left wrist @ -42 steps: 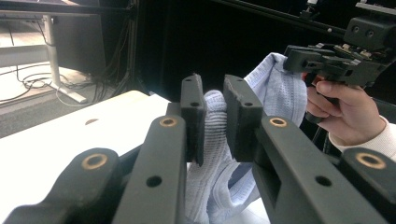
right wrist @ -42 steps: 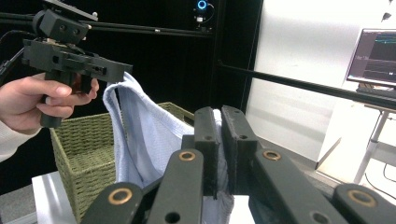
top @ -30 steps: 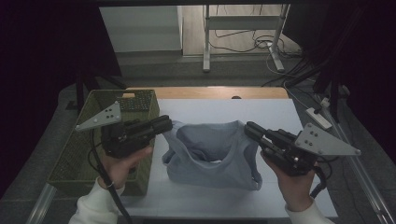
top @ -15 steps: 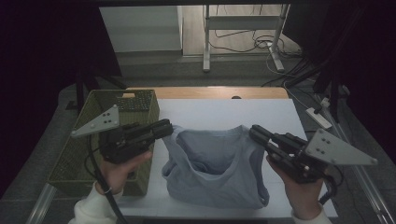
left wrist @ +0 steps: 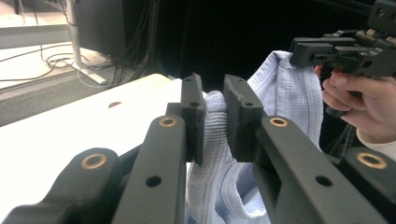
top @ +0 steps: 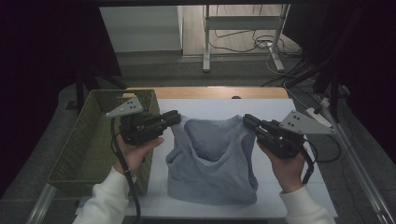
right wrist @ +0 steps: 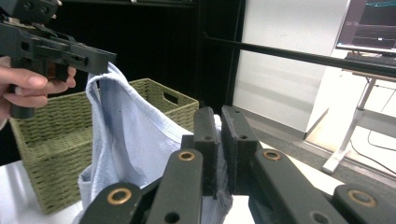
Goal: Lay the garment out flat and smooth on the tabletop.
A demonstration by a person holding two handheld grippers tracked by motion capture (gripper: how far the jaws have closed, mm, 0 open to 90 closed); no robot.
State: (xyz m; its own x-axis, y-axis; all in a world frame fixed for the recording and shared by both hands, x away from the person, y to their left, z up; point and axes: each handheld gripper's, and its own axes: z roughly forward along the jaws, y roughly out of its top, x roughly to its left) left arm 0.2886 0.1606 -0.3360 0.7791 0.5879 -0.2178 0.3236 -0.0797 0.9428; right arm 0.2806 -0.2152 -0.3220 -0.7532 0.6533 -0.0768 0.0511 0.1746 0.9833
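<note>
A light blue sleeveless top [top: 212, 161] hangs between my two grippers by its shoulder straps, and its lower part lies on the white table [top: 219, 106]. My left gripper [top: 176, 116] is shut on the left strap; ribbed blue cloth [left wrist: 212, 114] is pinched between its jaws. My right gripper [top: 247, 120] is shut on the right strap, with cloth [right wrist: 218, 135] between its jaws. In the left gripper view the right gripper [left wrist: 299, 50] holds the far strap. In the right gripper view the left gripper [right wrist: 105, 58] holds the top [right wrist: 126, 135] up.
A green woven basket [top: 86, 140] stands at the table's left edge, close to my left hand [top: 135, 151]. A white strip [top: 317, 114] lies near the right edge. Beyond the table are desk legs and floor cables [top: 243, 44].
Both grippers have shifted slightly away from the person with the straps still held. The top has opened out, and more of its body now lies on the table toward the front.
</note>
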